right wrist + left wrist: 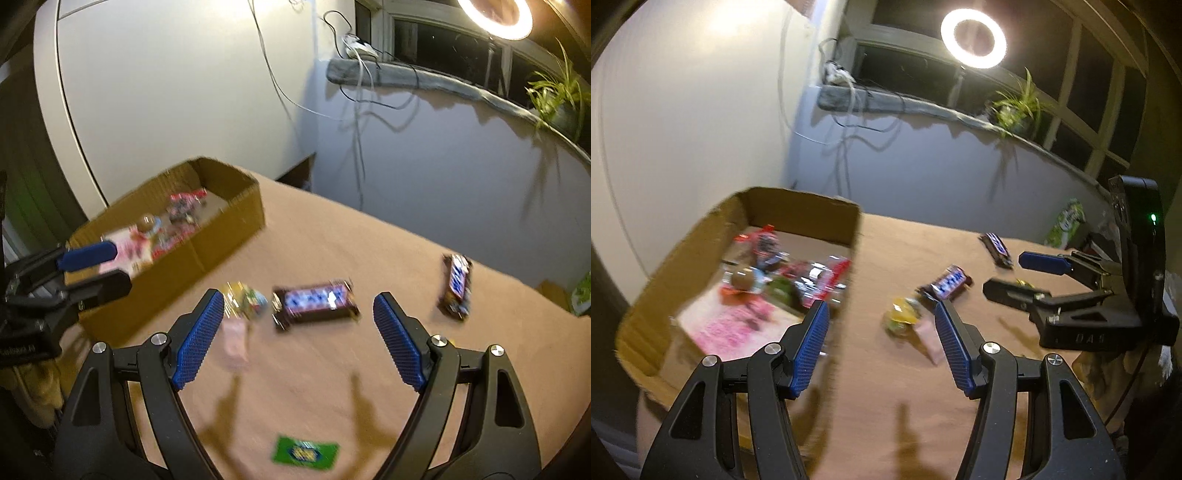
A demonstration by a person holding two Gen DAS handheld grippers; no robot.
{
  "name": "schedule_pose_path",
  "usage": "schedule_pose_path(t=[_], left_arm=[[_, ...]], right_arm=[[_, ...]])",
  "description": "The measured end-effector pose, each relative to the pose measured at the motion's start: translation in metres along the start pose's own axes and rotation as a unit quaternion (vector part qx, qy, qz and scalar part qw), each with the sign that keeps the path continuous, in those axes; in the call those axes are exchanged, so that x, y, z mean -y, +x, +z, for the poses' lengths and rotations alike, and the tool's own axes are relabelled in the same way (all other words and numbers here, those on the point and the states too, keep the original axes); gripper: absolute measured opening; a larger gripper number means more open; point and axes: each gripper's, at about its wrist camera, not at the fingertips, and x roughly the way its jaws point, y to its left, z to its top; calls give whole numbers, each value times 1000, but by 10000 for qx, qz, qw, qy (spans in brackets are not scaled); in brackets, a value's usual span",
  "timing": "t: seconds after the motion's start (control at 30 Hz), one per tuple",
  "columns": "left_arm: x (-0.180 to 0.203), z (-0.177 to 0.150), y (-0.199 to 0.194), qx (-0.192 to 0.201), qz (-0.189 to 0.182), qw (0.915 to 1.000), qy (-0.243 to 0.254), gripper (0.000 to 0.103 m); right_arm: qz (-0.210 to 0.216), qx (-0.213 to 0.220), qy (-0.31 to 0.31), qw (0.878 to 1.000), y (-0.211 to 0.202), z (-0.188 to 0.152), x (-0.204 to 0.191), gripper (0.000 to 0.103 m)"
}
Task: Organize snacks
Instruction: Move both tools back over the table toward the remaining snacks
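Cardboard box [221, 236] holds mixed snack packets [783, 273] (blurred, mostly red).

Ring light [974, 38]: sole bright source, glaring. Room dim, warm cast. Worktop [369, 369]: sharp tong shadows. Snacks motion-blurred. Fisheye edges bowed, dark.
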Motion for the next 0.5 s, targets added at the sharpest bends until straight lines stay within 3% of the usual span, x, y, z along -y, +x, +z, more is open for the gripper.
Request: schedule_pose_path(t=[0.17, 0.3, 0.37, 0.43, 0.5], left_arm=[[20, -11, 18, -327, -137, 9993, 140, 59], [34, -18, 32, -518, -48, 9982, 304, 59], [37, -20, 34, -522, 70, 9978, 395, 59], [39, -20, 35, -501, 154, 9977, 435, 59], [43, -20, 34, -438, 222, 9976, 495, 59]], right_arm=[[-50, -194, -218, 9996, -8, -34, 6, 86], [145, -430, -448, 9980, -8, -59, 8, 85], [235, -527, -561, 9968, -5, -67, 6, 80], [325, -682, -694, 9947, -1, -74, 7, 61], [415, -718, -746, 9938, -2, -80, 10, 59]])
